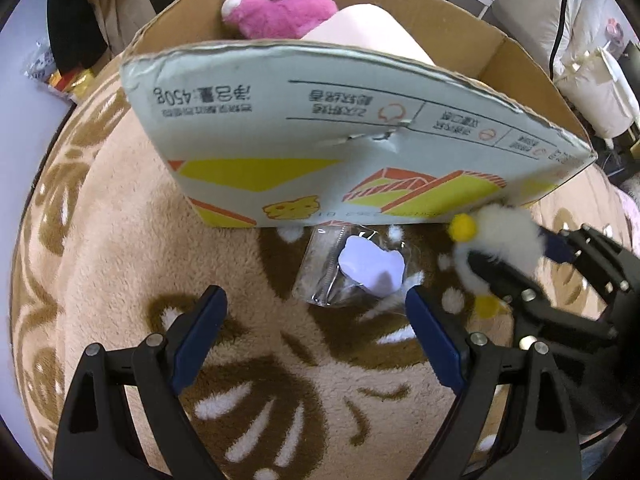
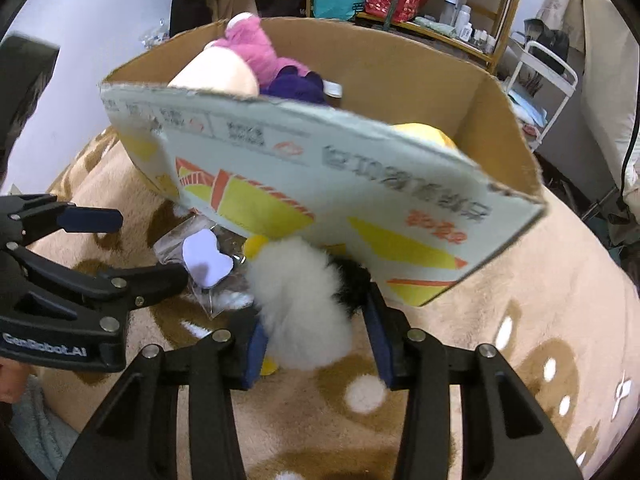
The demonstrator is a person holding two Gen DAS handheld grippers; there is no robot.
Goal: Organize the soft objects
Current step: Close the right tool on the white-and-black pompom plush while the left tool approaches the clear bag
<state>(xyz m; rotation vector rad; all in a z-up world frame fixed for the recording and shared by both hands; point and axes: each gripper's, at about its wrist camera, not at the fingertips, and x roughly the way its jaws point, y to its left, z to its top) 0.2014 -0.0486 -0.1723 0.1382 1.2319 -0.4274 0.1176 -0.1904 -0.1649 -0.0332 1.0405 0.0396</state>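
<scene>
Reading "450g" on cardboard box

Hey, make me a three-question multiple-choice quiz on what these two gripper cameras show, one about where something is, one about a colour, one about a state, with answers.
1. Where is the pink plush toy?
A. Inside the cardboard box
B. On the rug beside the box
C. Between the left gripper's fingers

2. What colour is the flat cut-out inside the clear plastic bag on the rug?
A. Red
B. Pale lilac-white
C. Green

3. What is the state of the right gripper?
A. Wide open over bare rug
C. Out of both views
B. Closed around the fluffy white toy

Answers:
1. A, it pokes above the box wall from inside.
2. B, the shape in the bag reads pale lilac-white.
3. B, both blue pads flank and press the white fur, while the left gripper stands open and empty.
</scene>
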